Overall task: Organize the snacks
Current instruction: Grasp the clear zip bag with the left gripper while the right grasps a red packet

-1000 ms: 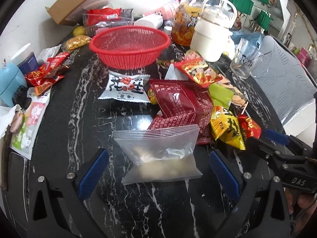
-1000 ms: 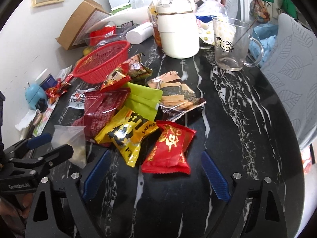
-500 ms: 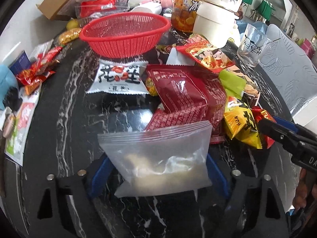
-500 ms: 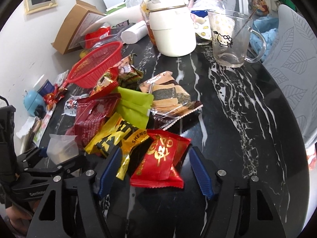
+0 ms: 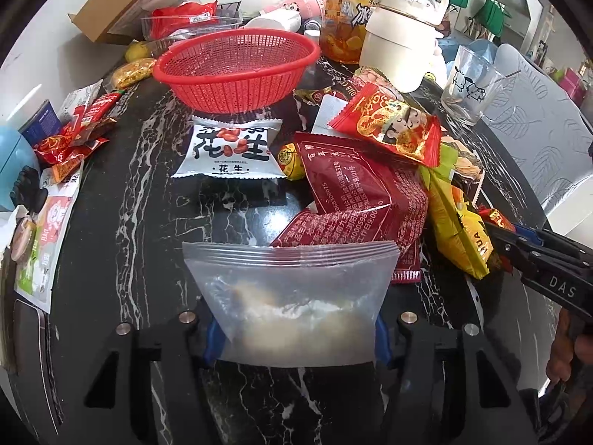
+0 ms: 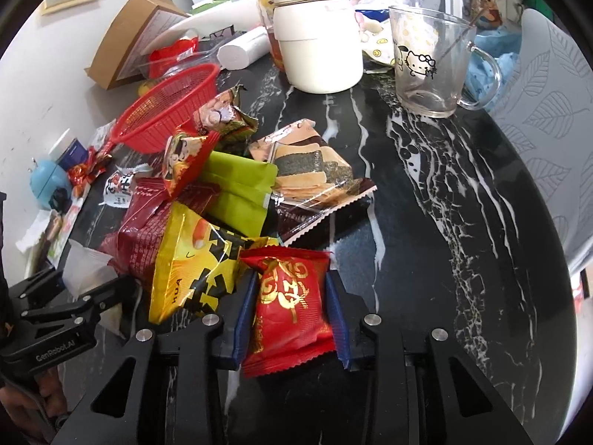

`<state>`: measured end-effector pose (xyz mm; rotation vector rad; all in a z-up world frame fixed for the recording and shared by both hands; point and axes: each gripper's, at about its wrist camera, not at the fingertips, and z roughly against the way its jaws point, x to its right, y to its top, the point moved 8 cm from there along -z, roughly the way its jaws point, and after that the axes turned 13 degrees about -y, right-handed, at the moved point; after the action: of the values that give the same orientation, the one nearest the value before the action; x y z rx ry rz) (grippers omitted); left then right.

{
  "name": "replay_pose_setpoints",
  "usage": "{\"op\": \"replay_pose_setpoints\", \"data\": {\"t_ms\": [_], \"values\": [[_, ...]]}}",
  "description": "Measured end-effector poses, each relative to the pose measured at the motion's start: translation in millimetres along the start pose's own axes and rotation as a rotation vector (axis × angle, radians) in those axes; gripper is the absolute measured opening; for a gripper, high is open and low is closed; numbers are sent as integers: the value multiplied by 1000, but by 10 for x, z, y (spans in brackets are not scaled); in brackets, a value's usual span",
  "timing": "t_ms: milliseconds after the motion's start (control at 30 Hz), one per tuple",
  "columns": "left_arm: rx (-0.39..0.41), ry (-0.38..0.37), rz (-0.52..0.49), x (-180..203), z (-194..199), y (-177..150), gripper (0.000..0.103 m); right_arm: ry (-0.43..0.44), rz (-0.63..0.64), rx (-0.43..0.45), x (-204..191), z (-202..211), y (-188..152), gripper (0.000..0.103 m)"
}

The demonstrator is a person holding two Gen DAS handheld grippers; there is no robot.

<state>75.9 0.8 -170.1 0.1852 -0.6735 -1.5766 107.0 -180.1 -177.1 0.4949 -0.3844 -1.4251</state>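
The left gripper (image 5: 294,328) was closing its jaws on a clear zip bag (image 5: 291,296); the right gripper (image 6: 291,315) pinched a red snack packet (image 6: 289,307).

glossy marble table (image 6: 426,222), plastic basket (image 5: 237,70)

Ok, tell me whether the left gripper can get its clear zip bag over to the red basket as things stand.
Probably yes. The left gripper is closing on the clear zip bag, and only the flat peanut packet lies on the table before the red basket, whose top is open.
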Motion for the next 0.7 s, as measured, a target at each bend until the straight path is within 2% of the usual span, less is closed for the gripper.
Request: {"op": "replay_pose_setpoints", "data": {"t_ms": [467, 700], "values": [[58, -34, 4, 42, 273, -85, 60, -20, 0, 36, -34, 275, -157, 35], [86, -53, -7, 79, 445, -164, 60, 2, 13, 58, -159, 500, -288, 35]]}}
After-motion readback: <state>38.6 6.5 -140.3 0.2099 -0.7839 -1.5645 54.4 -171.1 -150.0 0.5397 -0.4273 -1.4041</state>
